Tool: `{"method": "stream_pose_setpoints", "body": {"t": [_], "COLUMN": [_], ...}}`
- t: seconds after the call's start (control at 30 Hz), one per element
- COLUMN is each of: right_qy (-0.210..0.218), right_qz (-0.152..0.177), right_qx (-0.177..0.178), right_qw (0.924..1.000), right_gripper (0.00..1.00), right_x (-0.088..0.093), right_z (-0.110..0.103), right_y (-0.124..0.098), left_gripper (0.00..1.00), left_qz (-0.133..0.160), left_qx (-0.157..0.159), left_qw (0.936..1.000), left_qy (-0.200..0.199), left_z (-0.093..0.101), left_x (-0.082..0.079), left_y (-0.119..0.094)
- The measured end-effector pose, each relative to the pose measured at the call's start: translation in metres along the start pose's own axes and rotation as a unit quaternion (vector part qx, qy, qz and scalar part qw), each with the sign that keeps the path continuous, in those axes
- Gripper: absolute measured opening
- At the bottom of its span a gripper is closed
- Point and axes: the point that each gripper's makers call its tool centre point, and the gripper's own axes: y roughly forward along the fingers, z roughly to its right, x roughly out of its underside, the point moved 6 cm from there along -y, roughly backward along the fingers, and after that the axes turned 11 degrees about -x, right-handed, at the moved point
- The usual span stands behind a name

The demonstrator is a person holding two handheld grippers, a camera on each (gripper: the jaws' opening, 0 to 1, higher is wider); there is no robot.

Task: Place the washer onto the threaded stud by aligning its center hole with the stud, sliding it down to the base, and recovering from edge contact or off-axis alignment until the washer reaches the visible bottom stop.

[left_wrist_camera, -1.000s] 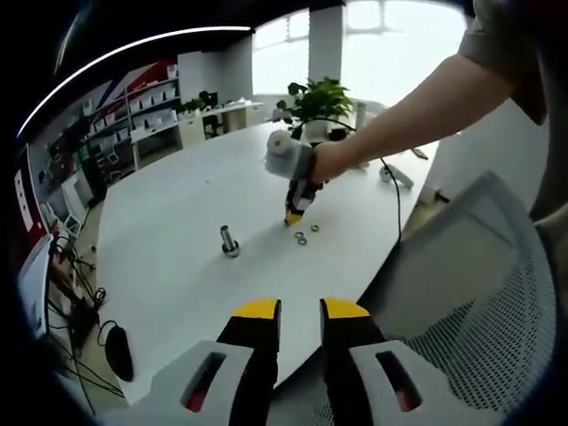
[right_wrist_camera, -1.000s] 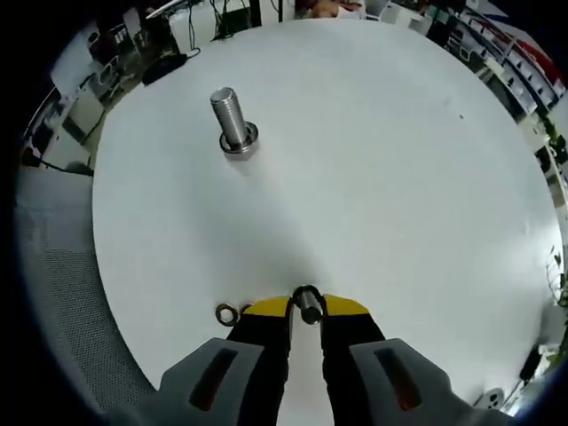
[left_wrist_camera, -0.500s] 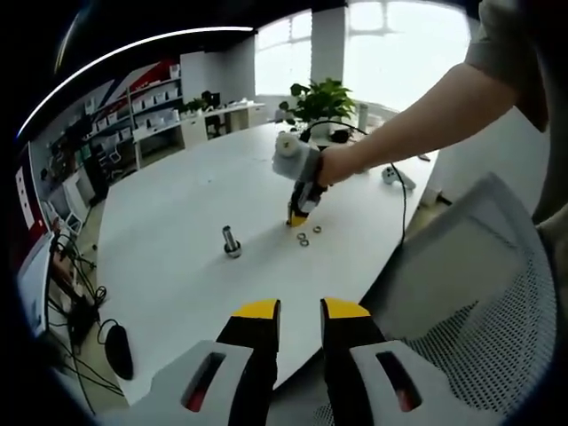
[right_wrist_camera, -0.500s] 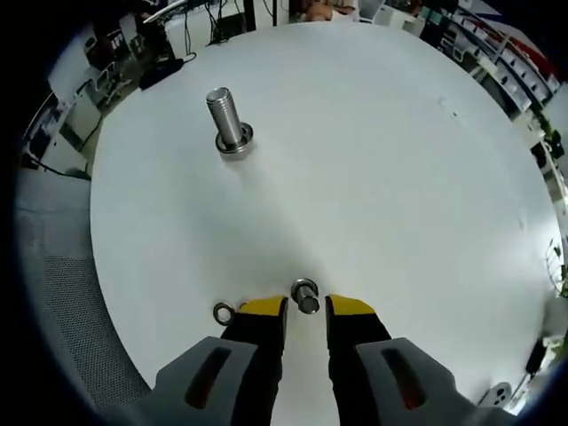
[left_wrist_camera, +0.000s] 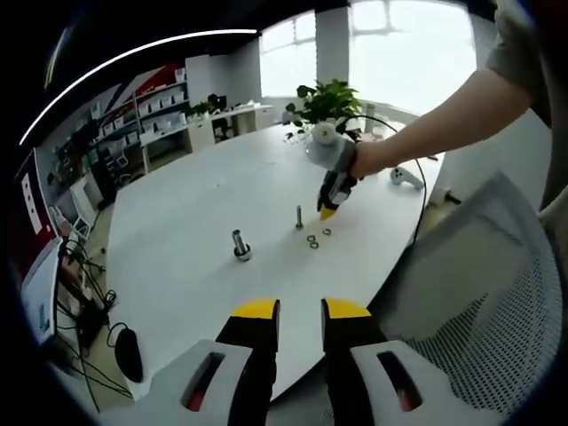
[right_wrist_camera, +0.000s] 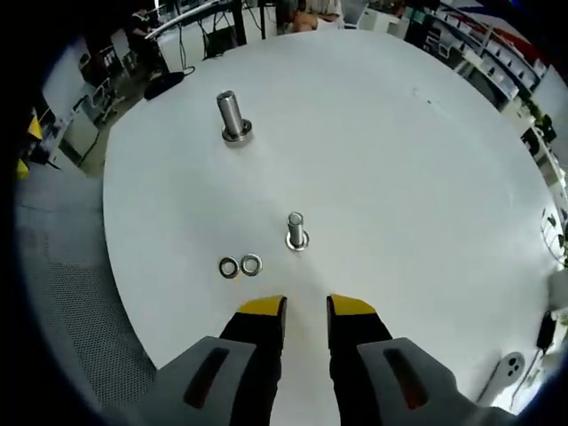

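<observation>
Nearby, two washers (right_wrist_camera: pixel 240 265) lie beside the stud (right_wrist_camera: pixel 295 232) (upright).

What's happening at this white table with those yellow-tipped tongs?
A person holds a gripper in each hand over a round white table. The right gripper hangs open above a small upright stud, with two washers lying beside it. A bigger stud stands farther off. The left gripper waits at the table's edge, holding nothing.

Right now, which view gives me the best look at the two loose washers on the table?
The right gripper view: the two washers lie side by side on the white table, just beyond the right gripper, rings and holes distinct. In the left gripper view they are tiny specks below the right gripper.
</observation>
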Motion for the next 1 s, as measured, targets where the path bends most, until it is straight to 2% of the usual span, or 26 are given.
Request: {"method": "stream_pose_setpoints", "body": {"t": [0.17,0.4,0.67,0.83,0.93,1.0], "right_qy": [-0.002,-0.004,-0.016,-0.022,-0.050,-0.045], "right_qz": [0.004,0.009,0.010,0.012,0.024,0.013], "right_qx": [-0.009,-0.022,-0.030,-0.031,-0.043,-0.045], "right_qw": [0.9999,0.9997,0.9994,0.9992,0.9976,0.9979], "right_gripper": [0.22,0.22,0.23,0.23,0.23,0.23], "right_x": [0.012,0.019,0.021,0.020,0.016,0.018], "right_z": [-0.007,-0.015,-0.019,-0.019,-0.024,-0.025], "right_y": [-0.003,-0.005,-0.006,-0.007,-0.002,0.002], "left_gripper": [0.17,0.18,0.18,0.18,0.18,0.18], "left_qz": [-0.006,-0.003,0.003,-0.004,-0.006,-0.006], "left_qx": [0.000,0.000,-0.001,-0.004,-0.005,-0.006], "left_qw": [0.9998,0.9998,0.9999,0.9996,0.9996,0.9996], "left_qy": [0.017,0.022,0.016,0.026,0.027,0.028], "left_z": [0.003,0.005,0.004,0.005,0.005,0.004], "left_x": [0.001,0.000,-0.002,0.000,0.000,0.000], "left_y": [0.001,0.001,0.000,0.001,0.001,0.002]}}
